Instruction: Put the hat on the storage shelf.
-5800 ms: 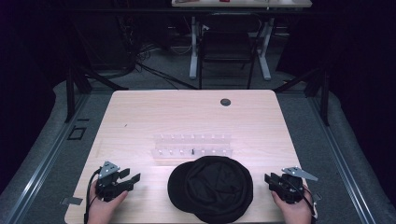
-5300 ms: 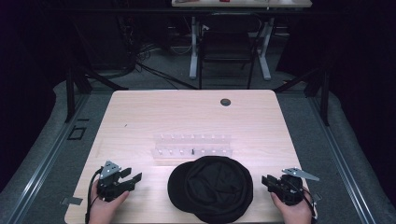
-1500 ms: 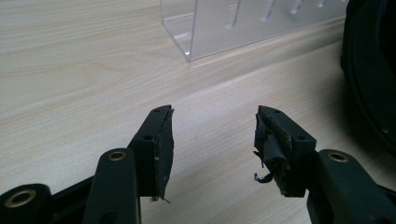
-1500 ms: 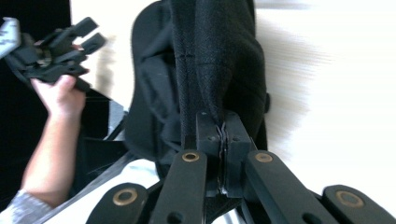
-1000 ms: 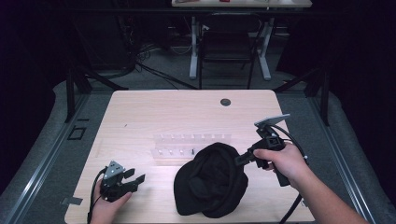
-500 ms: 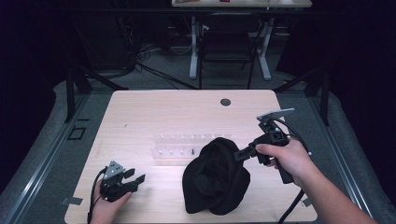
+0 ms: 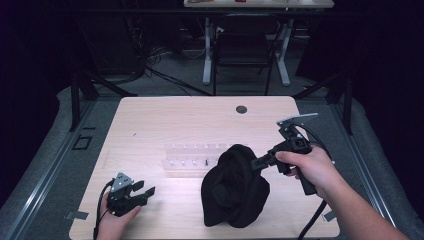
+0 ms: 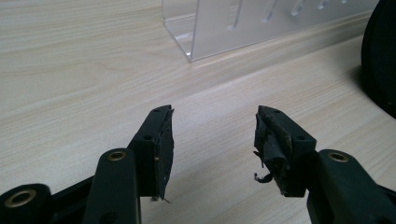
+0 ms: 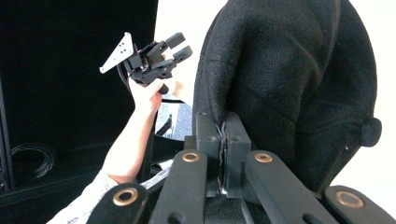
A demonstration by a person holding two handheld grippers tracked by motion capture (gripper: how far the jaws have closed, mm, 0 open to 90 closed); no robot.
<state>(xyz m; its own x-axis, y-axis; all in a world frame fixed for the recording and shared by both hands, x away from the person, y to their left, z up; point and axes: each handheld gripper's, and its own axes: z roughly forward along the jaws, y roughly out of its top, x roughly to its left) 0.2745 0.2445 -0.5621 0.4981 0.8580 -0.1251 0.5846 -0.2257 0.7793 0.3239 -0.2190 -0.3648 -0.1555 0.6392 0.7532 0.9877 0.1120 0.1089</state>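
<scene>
Nearest the person, at the table's [image 7: 150,125] front left corner, the left gripper [image 7: 142,192] lies low over the wood in the left hand [image 7: 112,222], pointing across toward the table's middle; in the left gripper view its jaws stand well apart with nothing between them, only bare wood under the tips. Further in, right of centre, the black cap [image 7: 235,187] hangs as a crumpled bundle, its long axis running roughly up and down, the top edge raised and tipped toward the right gripper [image 7: 257,161] and the lower bulk sagging down to the tabletop. That gripper is clamped on the cap's upper edge: in the right gripper view the jaws are pressed together on a thin fold of fabric. The right hand [image 7: 307,167] holds it off the table, the forearm coming in from the lower right and the gripper pointing left and slightly down. Just behind the cap lies a clear plastic rack [image 7: 192,155], flat on the table.
</scene>
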